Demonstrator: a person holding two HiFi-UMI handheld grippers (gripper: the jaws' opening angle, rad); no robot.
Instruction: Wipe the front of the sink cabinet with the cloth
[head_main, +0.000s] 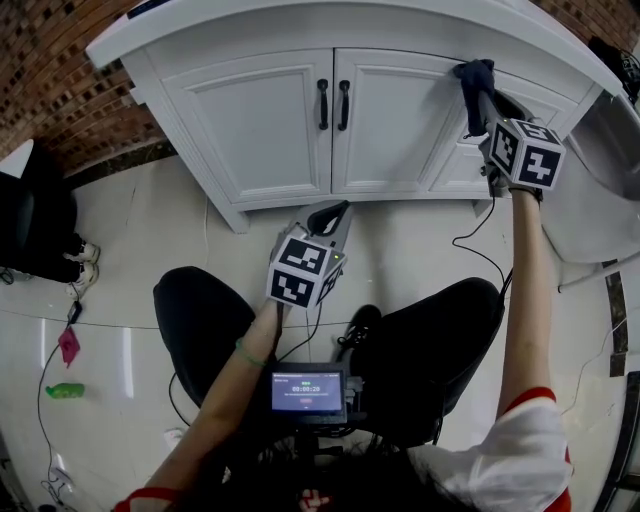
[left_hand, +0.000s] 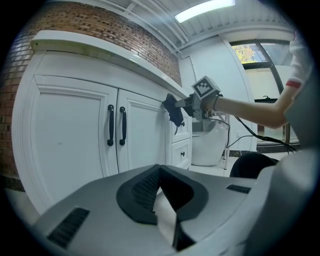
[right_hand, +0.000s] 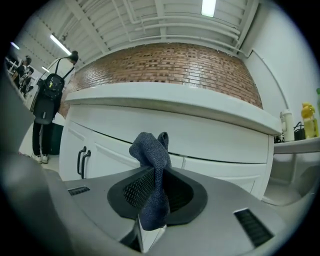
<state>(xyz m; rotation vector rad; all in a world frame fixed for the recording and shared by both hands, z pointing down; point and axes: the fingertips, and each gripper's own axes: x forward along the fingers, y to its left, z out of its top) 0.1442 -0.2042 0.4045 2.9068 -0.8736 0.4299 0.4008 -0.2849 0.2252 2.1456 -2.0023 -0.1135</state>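
Right gripper view is showing the right gripper (right_hand: 151, 176) clamping the dark cloth (right_hand: 152, 150), which is standing up just ahead against the cabinet front (right_hand: 215, 142); the left gripper (left_hand: 159, 171) is hanging closed, empty, well back.

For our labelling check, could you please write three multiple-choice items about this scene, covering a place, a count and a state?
1. Where is the cloth? A lying on the floor; B at the cabinet's upper right front; C on the left door.
2. How many black handles are on the two doors? A one; B two; C four.
3. How is the left gripper? A shut, empty; B shut on the cloth; C wide open.
Answers: B, the right gripper holds it there; B, one per door; A, its jaws meet on nothing.
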